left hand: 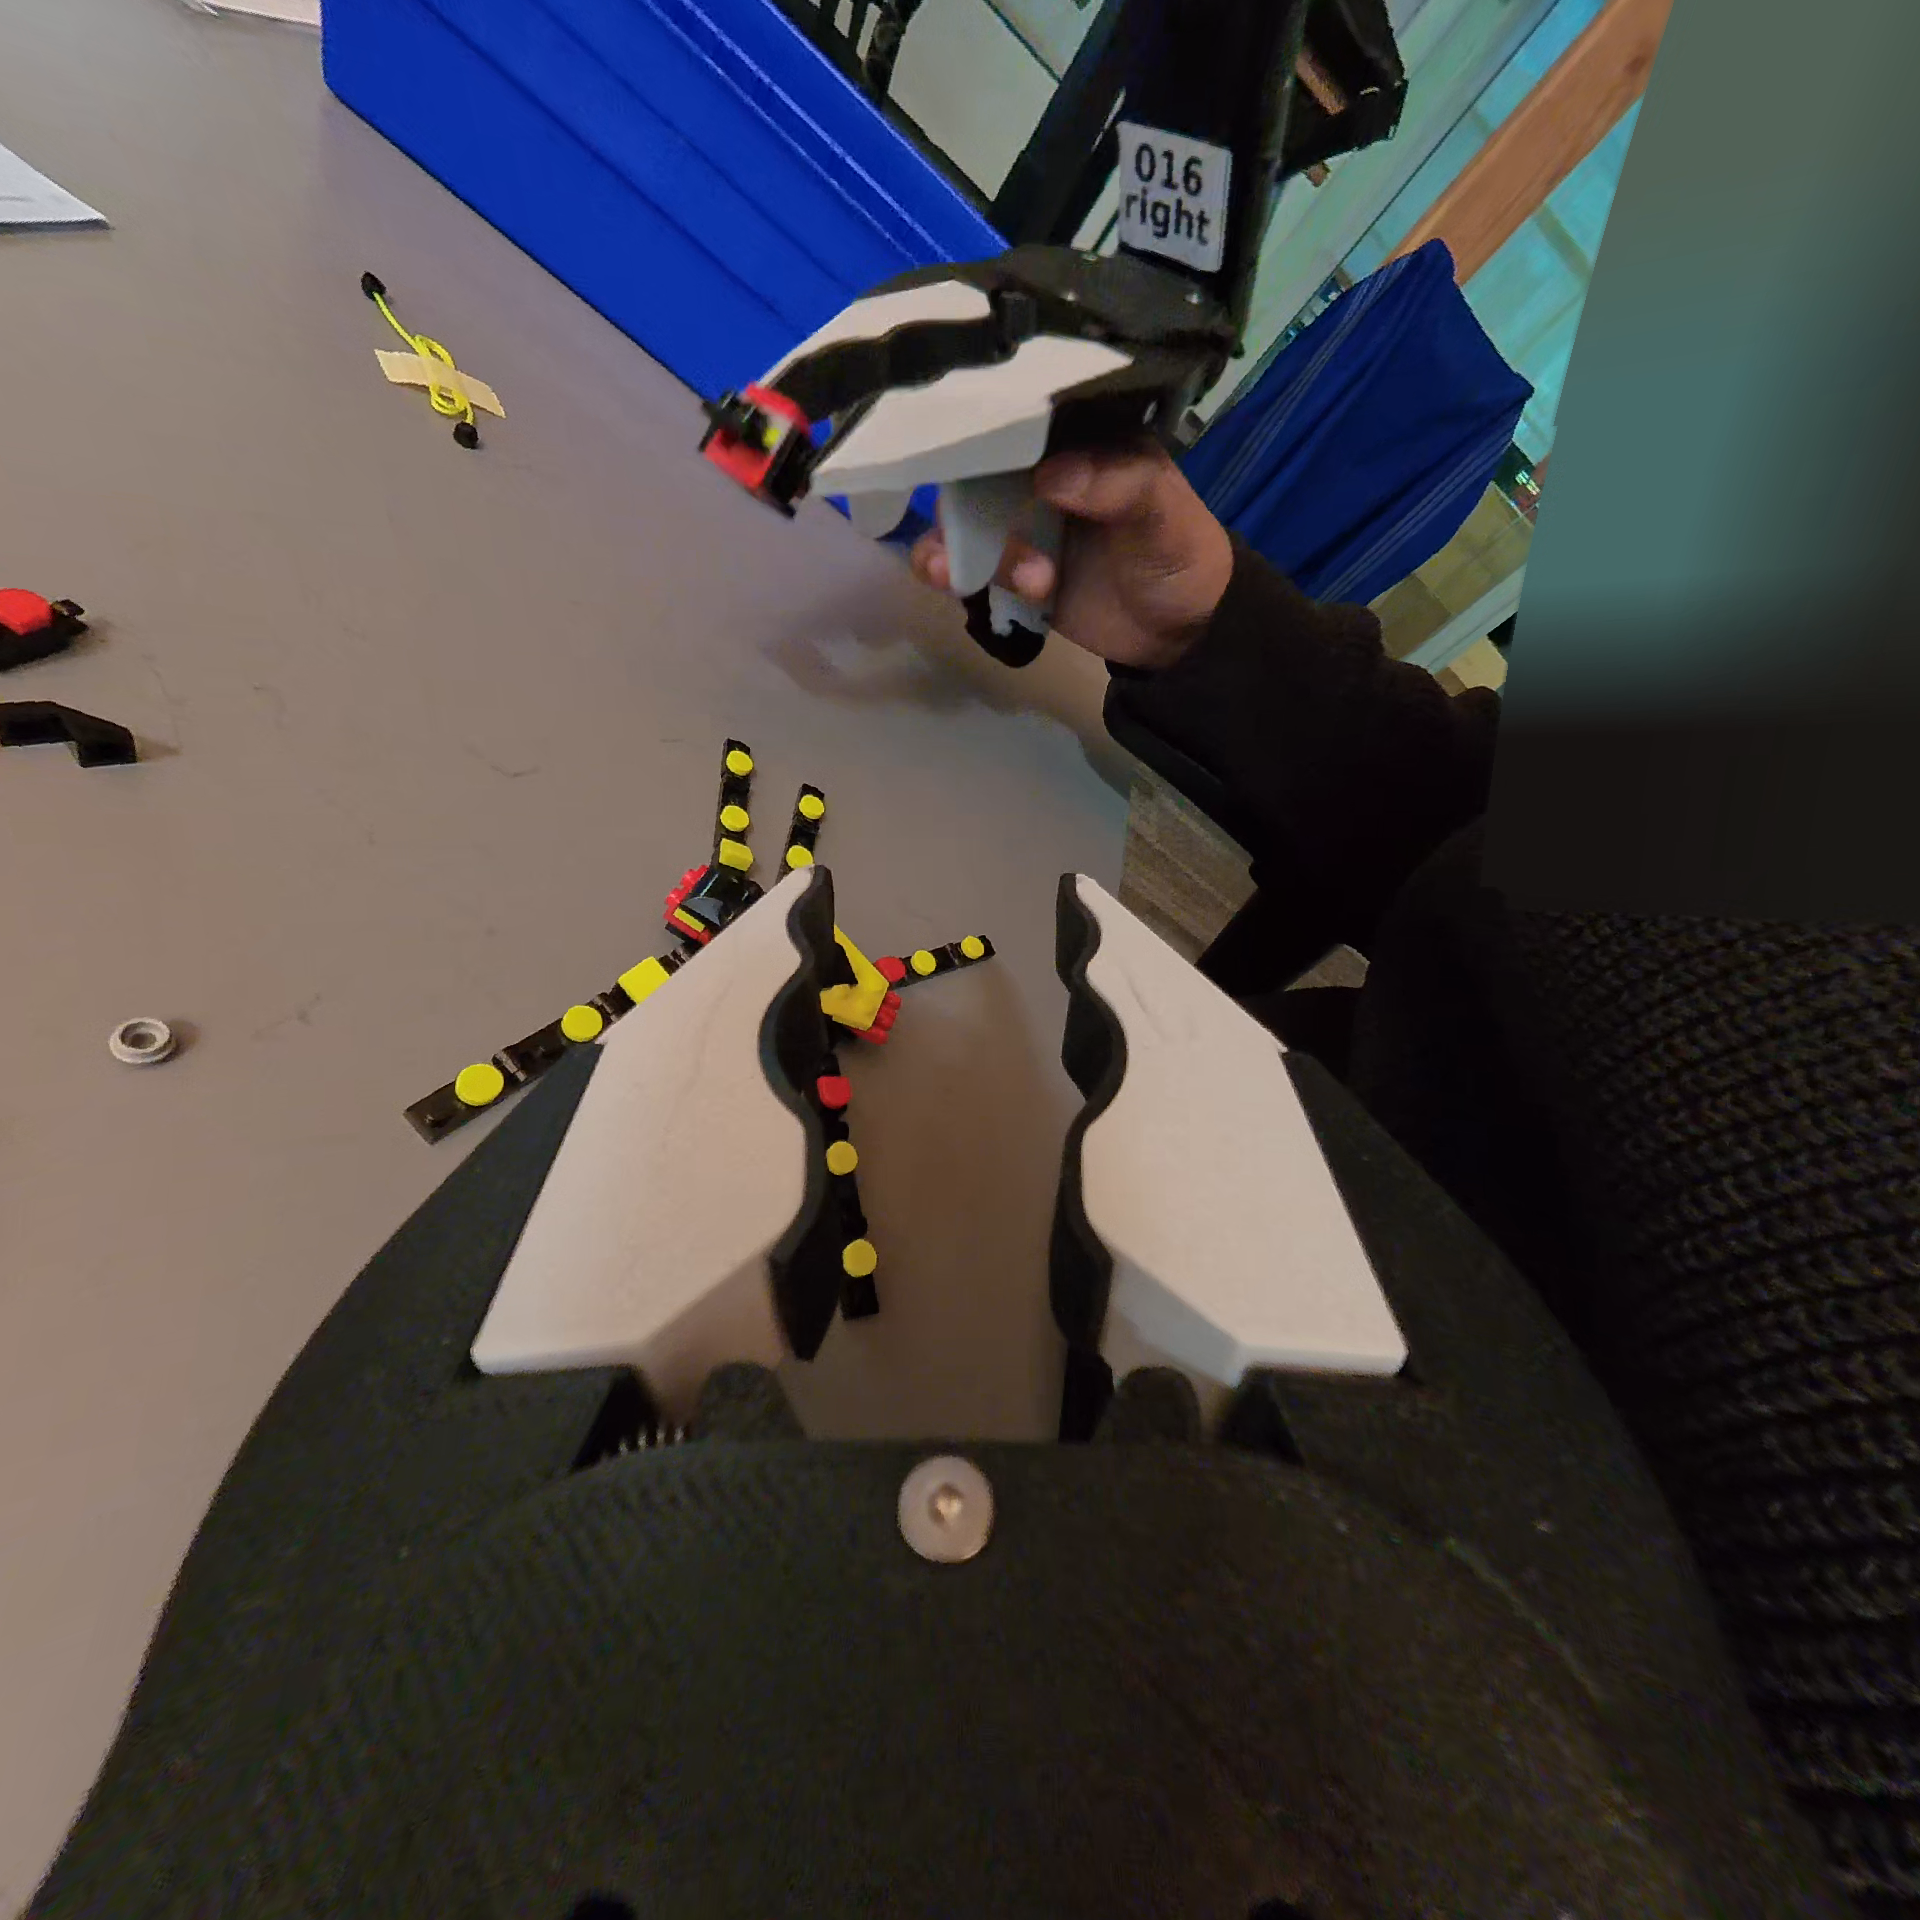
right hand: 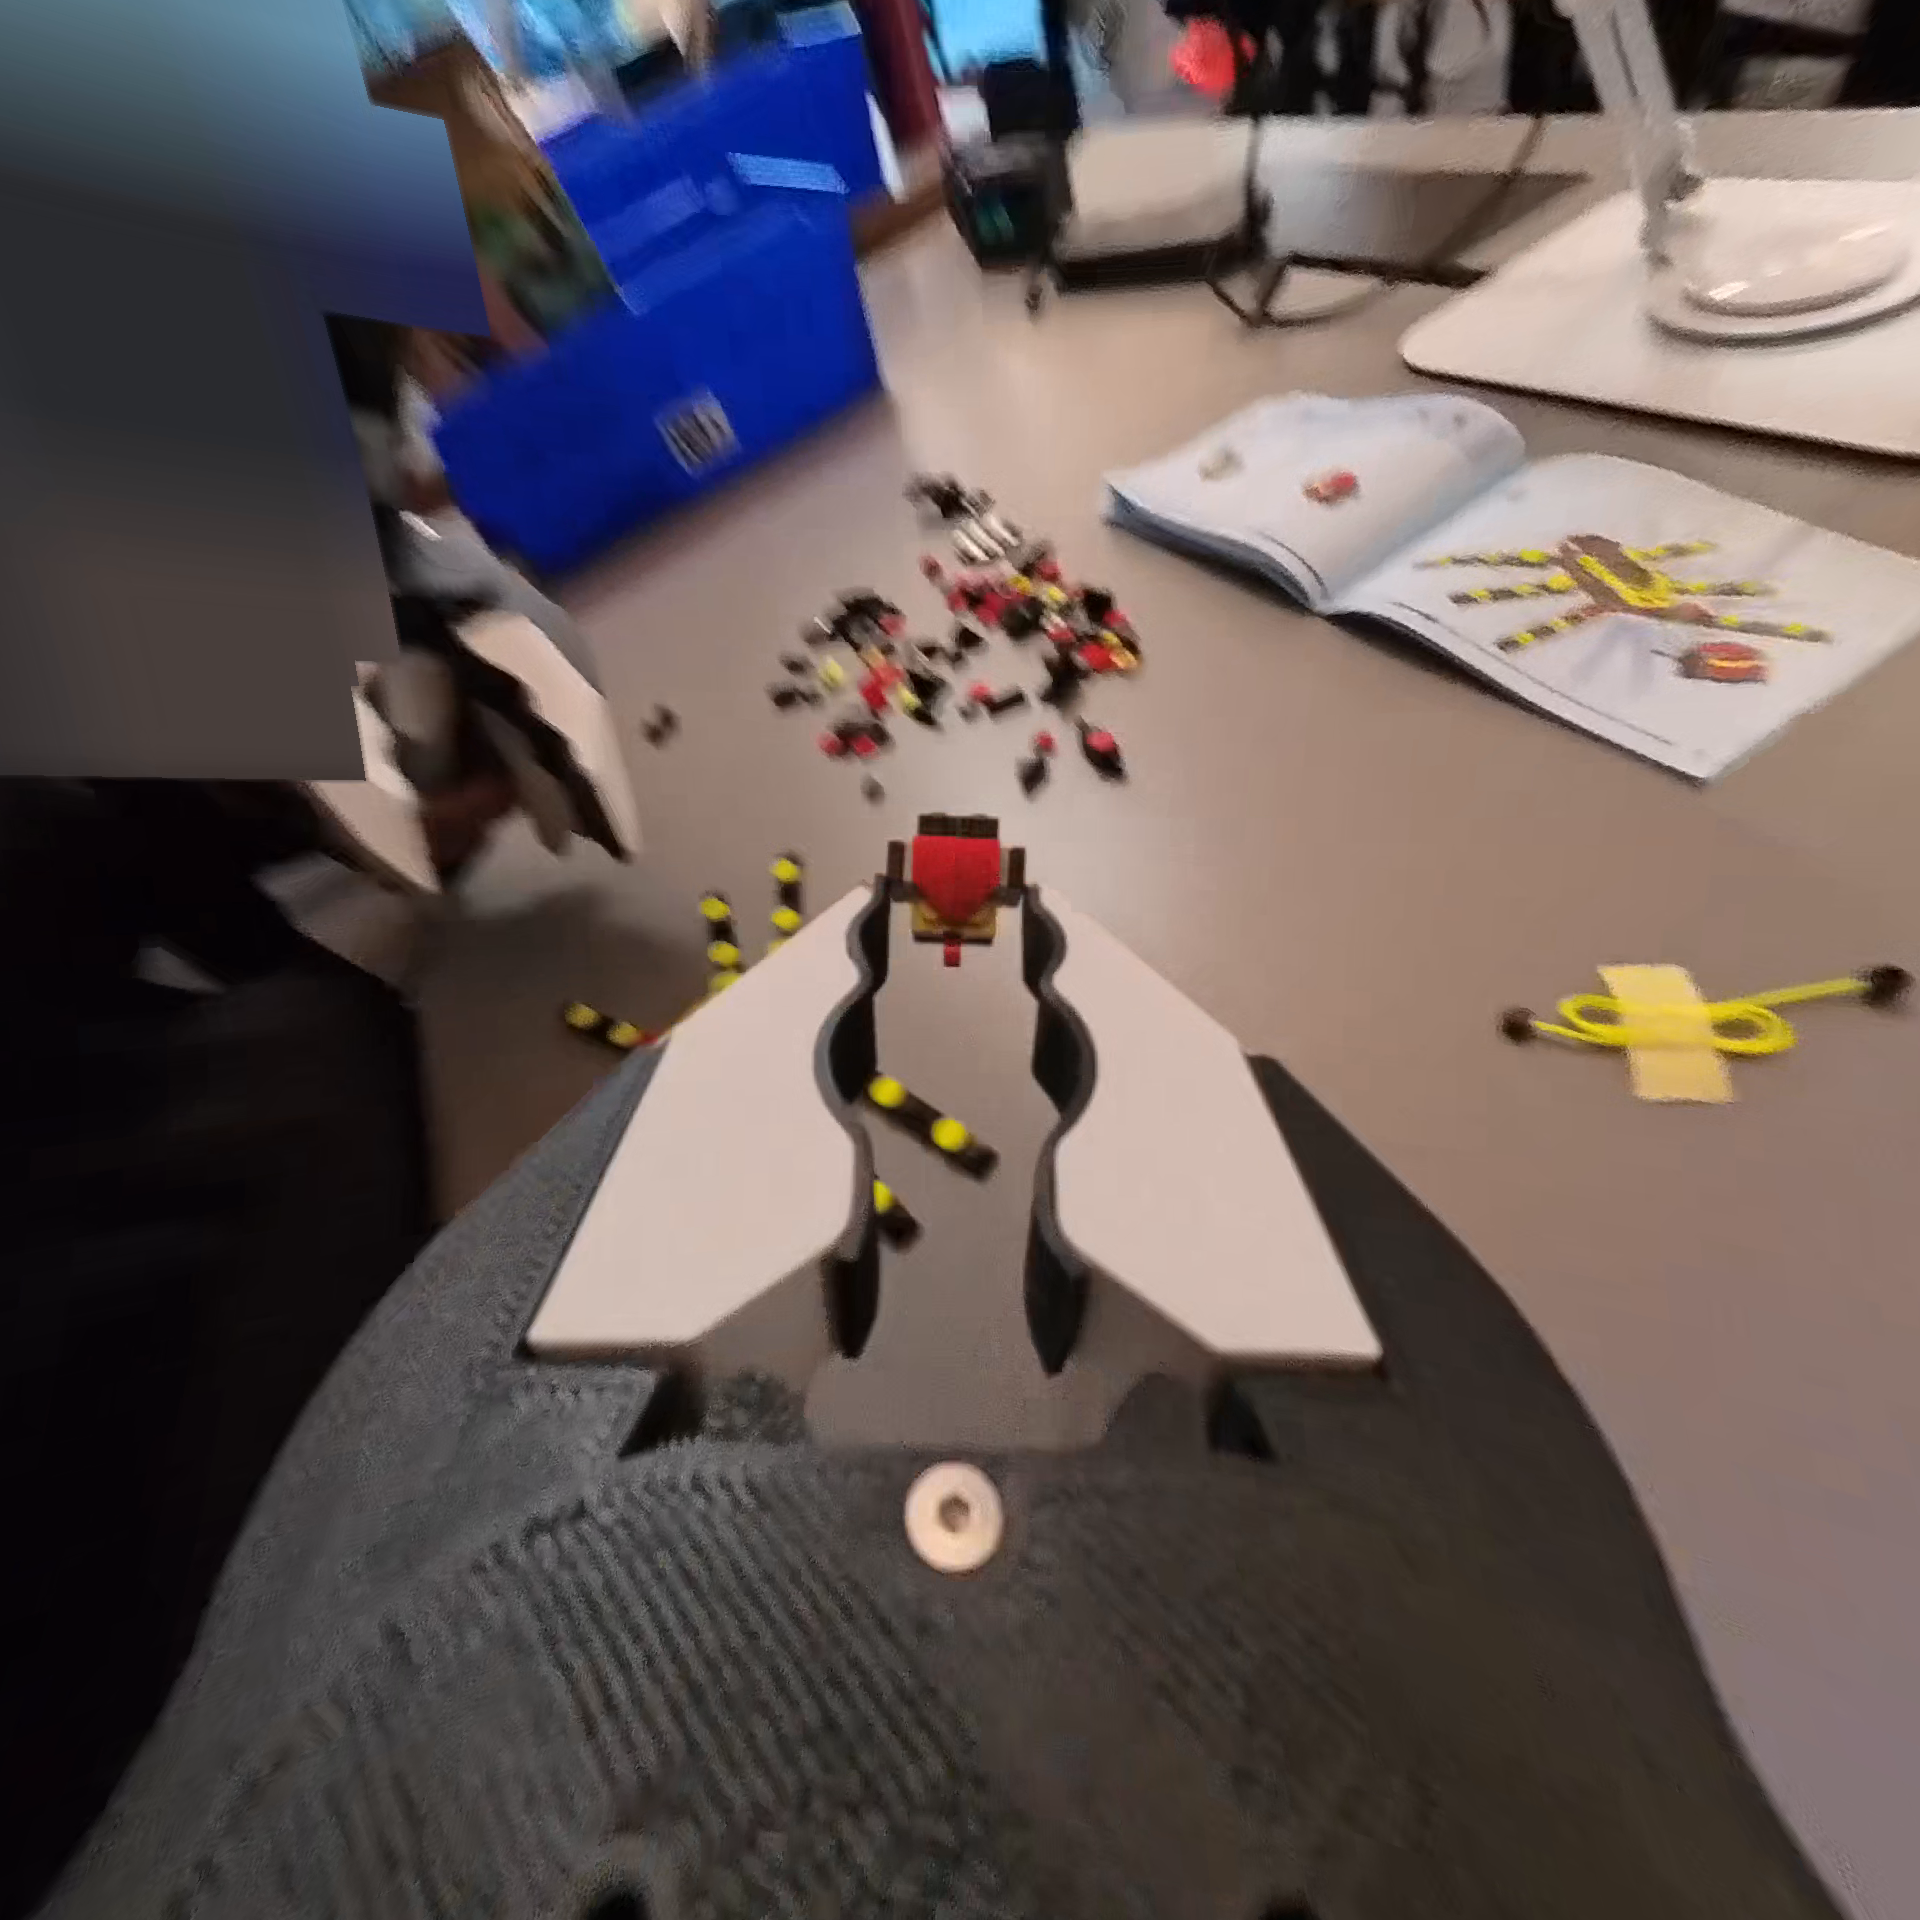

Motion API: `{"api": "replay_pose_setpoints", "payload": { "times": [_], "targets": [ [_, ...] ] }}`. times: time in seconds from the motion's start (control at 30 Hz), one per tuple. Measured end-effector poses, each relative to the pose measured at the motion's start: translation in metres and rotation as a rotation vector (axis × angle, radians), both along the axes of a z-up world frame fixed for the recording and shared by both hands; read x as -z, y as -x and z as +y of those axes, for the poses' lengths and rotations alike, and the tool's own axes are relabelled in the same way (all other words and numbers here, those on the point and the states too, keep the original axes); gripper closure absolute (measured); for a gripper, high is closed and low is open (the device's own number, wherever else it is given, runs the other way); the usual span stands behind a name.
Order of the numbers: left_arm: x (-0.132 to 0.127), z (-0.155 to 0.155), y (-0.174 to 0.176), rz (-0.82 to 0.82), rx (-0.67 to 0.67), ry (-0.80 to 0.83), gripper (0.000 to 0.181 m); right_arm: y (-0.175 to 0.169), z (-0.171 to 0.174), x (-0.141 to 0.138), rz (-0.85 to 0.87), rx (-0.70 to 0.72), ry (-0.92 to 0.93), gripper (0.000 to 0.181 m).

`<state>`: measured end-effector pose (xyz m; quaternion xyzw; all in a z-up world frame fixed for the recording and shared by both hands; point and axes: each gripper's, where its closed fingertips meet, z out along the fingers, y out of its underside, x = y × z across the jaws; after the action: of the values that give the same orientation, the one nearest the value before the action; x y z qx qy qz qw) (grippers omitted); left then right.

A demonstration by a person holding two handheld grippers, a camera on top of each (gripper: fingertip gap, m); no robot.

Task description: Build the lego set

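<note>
A partly built spider (left hand: 717,902) lies on the grey table (left hand: 416,644): a black, red and yellow body with black legs dotted yellow. My left gripper (left hand: 943,891) is open just over it, and its left finger hides part of the body; one leg (left hand: 847,1195) shows between the fingers. My right gripper (right hand: 954,902) is shut on a red and black lego piece (right hand: 954,878), held above the table. It also shows in the left wrist view (left hand: 800,457), beyond the spider. Some spider legs (right hand: 930,1122) show blurred under the right gripper.
A pile of loose lego pieces (right hand: 966,644) and an open instruction booklet (right hand: 1507,561) lie farther off. A blue bin (left hand: 644,177) stands at the back. A taped yellow cord (right hand: 1662,1023), a grey round piece (left hand: 142,1040) and two small parts (left hand: 31,623) lie nearby. My right fingertips sit around 12 cm from my left ones. My left gripper's tips are some 7 cm from the partly built spider (left hand: 717,902).
</note>
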<state>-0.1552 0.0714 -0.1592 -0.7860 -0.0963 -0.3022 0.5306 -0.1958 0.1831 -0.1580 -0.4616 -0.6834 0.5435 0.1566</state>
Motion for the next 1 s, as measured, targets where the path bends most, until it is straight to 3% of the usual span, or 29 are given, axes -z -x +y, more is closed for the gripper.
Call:
{"api": "replay_pose_setpoints", "payload": {
  "times": [0.1, 0.23, 0.83, 1.0],
  "targets": [
    [0.000, 0.000, 0.000, -0.002, 0.001, 0.000, 0.140, -0.003, -0.004, -0.020, 0.015, -0.036, 0.211, 0.159],
    [0.000, 0.000, 0.000, -0.003, 0.001, 0.000, 0.140, -0.004, -0.004, -0.028, 0.020, -0.050, 0.296, 0.158],
    [0.006, 0.001, -0.001, 0.035, 0.001, 0.026, 0.140, -0.009, -0.017, -0.021, -0.019, -0.097, 0.275, 0.158],
    [0.009, 0.002, 0.000, 0.068, -0.011, 0.039, 0.140, -0.011, -0.026, -0.015, -0.029, -0.110, 0.197, 0.159]
  ]
}}
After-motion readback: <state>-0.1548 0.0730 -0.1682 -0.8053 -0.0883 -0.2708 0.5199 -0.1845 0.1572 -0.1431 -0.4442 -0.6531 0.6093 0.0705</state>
